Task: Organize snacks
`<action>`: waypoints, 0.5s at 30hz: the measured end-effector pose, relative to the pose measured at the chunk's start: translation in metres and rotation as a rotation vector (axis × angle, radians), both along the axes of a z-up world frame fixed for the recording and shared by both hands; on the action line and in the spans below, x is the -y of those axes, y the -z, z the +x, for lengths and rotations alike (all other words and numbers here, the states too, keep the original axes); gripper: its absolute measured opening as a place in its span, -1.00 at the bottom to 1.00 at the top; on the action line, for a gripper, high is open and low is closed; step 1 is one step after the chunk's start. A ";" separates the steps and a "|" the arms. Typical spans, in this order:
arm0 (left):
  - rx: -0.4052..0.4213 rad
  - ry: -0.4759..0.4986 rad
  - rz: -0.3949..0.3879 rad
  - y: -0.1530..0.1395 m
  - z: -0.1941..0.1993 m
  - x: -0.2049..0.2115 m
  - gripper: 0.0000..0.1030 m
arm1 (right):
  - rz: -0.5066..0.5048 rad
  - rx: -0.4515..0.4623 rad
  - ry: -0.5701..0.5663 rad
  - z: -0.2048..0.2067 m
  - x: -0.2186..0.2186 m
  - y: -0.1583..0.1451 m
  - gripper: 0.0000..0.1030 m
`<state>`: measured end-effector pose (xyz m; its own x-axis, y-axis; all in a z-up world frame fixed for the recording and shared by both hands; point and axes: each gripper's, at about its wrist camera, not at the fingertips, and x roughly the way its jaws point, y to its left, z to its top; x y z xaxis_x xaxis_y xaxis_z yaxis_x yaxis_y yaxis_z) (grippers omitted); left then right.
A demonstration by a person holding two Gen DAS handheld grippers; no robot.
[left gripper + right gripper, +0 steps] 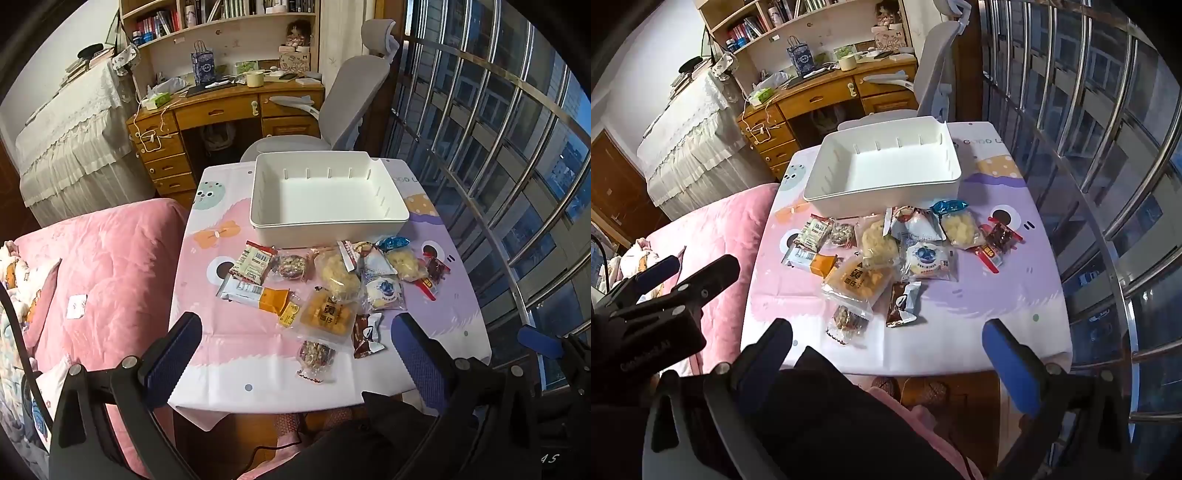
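An empty white plastic bin (325, 192) (886, 166) stands at the far side of a small table with a pink and purple cloth (236, 354) (997, 317). Several snack packets lie in a loose pile in front of the bin, among them an orange puff bag (327, 314) (857, 280), a white-and-orange bar (255, 293) (810, 260), a brown wafer packet (365, 334) (901, 302) and a round blueberry cake packet (384, 291) (929, 260). My left gripper (295, 328) is open and empty above the table's near edge. My right gripper (886, 332) is open and empty there too.
A pink quilted bed (99, 273) (713, 236) lies against the table's left side. A metal window railing (517, 184) (1108, 166) runs along the right. A grey office chair (351, 96) and a wooden desk (221, 110) stand behind the table.
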<state>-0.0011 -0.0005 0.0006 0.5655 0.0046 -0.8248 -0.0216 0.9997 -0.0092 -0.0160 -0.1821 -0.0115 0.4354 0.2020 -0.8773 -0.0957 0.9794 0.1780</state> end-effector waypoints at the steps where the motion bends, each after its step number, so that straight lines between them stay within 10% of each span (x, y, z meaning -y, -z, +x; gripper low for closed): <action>1: 0.000 0.000 -0.002 0.000 0.001 -0.001 0.98 | 0.000 -0.002 0.000 0.001 0.000 0.000 1.00; 15: -0.002 -0.008 0.005 -0.001 -0.013 -0.008 0.98 | 0.004 -0.005 -0.001 0.000 0.005 0.001 1.00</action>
<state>-0.0141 0.0079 0.0018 0.5641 0.0128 -0.8256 -0.0294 0.9996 -0.0046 -0.0162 -0.1874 -0.0128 0.4308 0.2063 -0.8785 -0.0961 0.9785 0.1826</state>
